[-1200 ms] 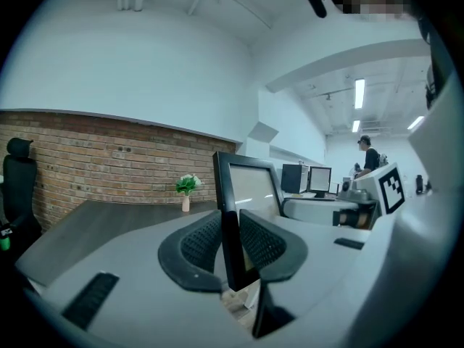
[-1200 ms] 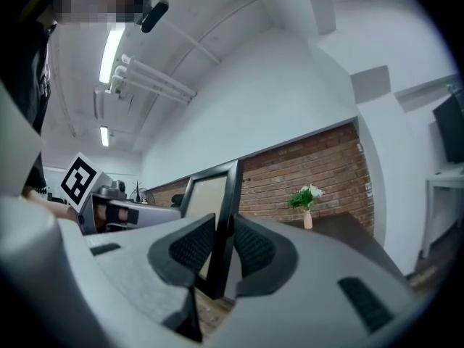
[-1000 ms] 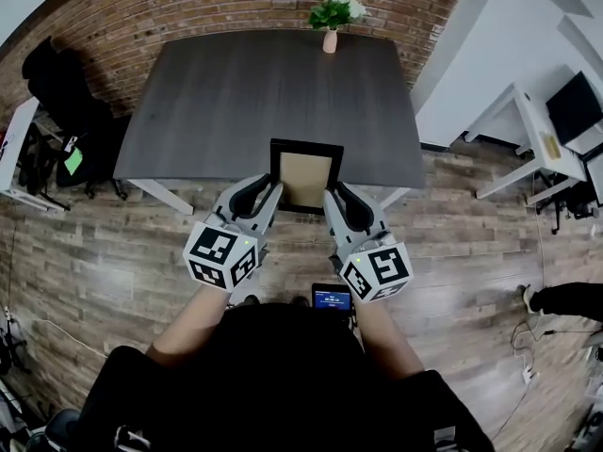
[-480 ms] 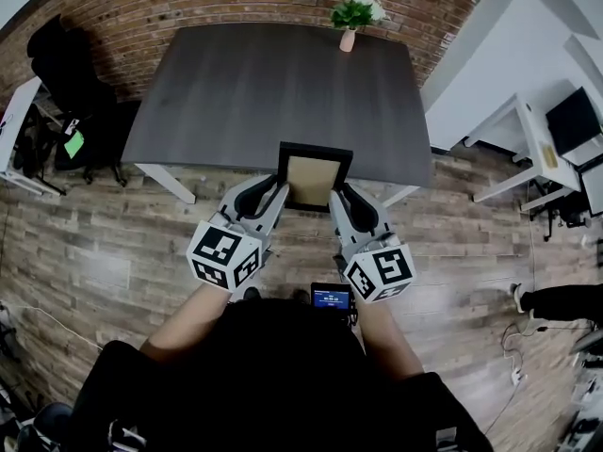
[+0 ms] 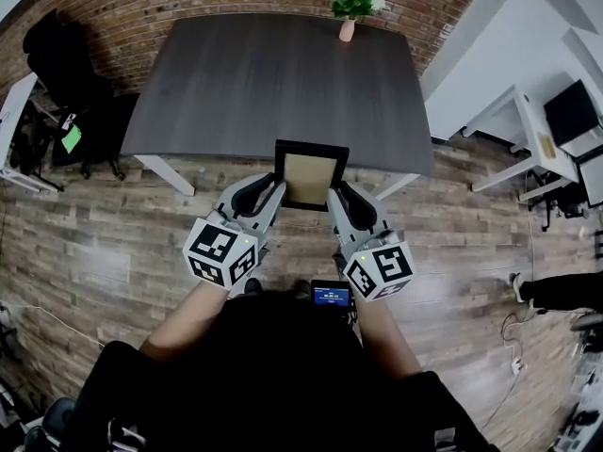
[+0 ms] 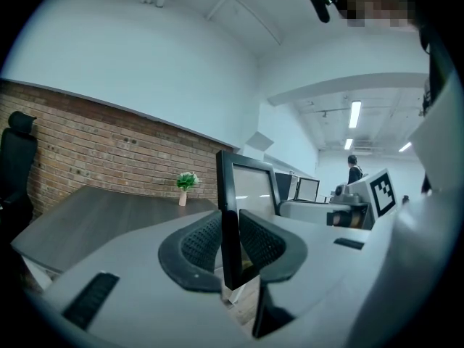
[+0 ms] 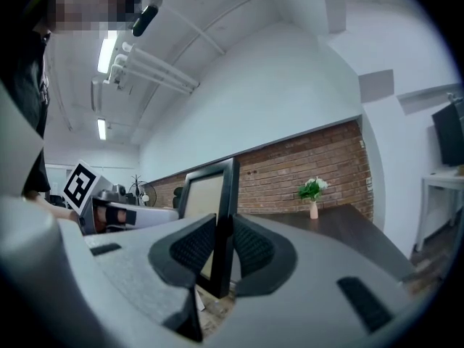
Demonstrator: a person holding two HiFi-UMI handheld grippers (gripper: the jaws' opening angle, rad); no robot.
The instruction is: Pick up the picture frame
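Note:
The black picture frame (image 5: 310,174) with a tan backing hangs in the air at the near edge of the dark table (image 5: 273,83), held upright between both grippers. My left gripper (image 5: 274,193) is shut on the frame's left rail (image 6: 230,223), its ribbed pads pressed on either face. My right gripper (image 5: 332,196) is shut on the right rail (image 7: 223,230) in the same way. Each gripper view shows the frame (image 6: 250,183) standing up from between the jaws, with the other gripper's marker cube (image 6: 383,191) behind it.
A small pink vase with a green plant (image 5: 350,12) stands at the table's far edge by the brick wall. Black chairs (image 5: 66,73) sit at the left, white desks (image 5: 542,139) at the right. A person (image 6: 354,170) stands far off. Wood-plank floor lies below.
The frame and both grippers have drawn back together toward the table's near edge, away from the vase. Both grips have stayed the same.

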